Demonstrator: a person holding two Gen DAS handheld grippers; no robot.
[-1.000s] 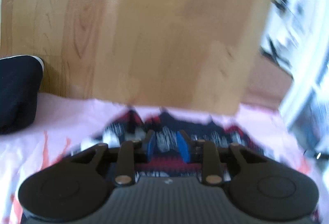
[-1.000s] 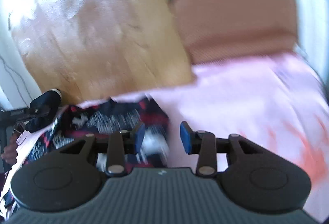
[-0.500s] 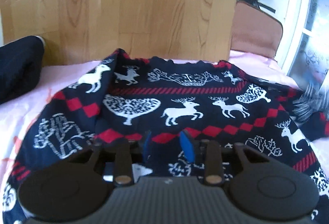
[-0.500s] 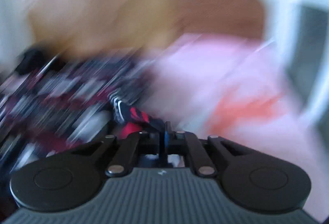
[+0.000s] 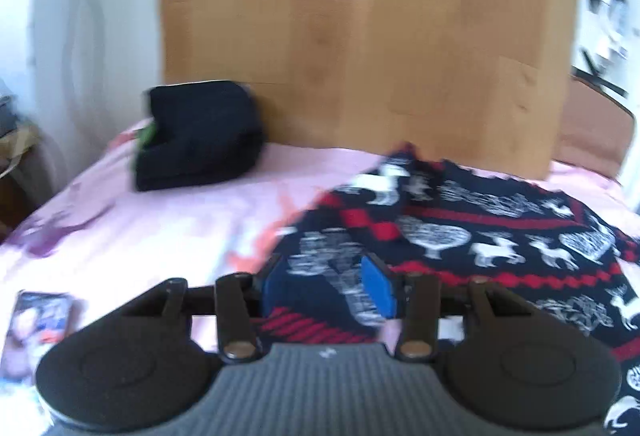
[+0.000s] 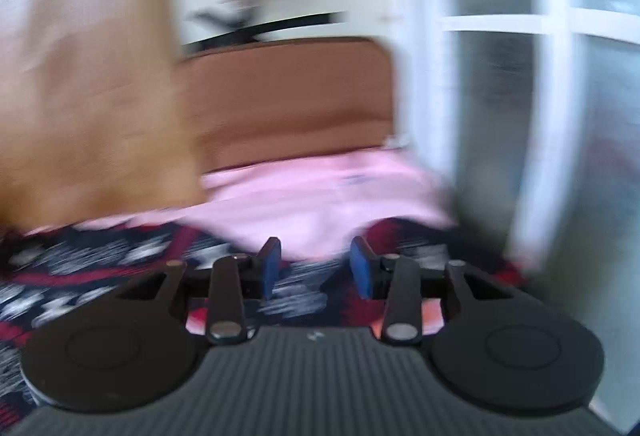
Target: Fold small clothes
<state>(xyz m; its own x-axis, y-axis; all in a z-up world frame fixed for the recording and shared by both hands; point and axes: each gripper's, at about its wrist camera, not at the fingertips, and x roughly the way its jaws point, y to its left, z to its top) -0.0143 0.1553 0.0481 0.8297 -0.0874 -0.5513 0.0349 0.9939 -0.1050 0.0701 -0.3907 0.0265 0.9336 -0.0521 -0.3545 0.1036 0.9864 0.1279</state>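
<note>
A dark navy sweater (image 5: 492, 236) with white reindeer and red bands lies spread on the pink bedsheet (image 5: 168, 220). My left gripper (image 5: 330, 286) is open, its blue pads just above the sweater's left part, likely a sleeve. In the blurred right wrist view the sweater (image 6: 120, 256) lies below and left, with another part at the bed's right edge. My right gripper (image 6: 314, 266) is open and empty over the sweater and pink sheet (image 6: 312, 196).
A stack of dark folded clothes (image 5: 196, 136) sits at the back left against the wooden headboard (image 5: 360, 36). A small printed card (image 5: 40, 320) lies on the sheet at the near left. A brown chair back (image 6: 288, 96) and a white window frame (image 6: 424, 76) stand beyond the bed.
The right gripper was shut on a bit of the sweater half a second ago and is now open. The left gripper has opened wider and its view has swung left.
</note>
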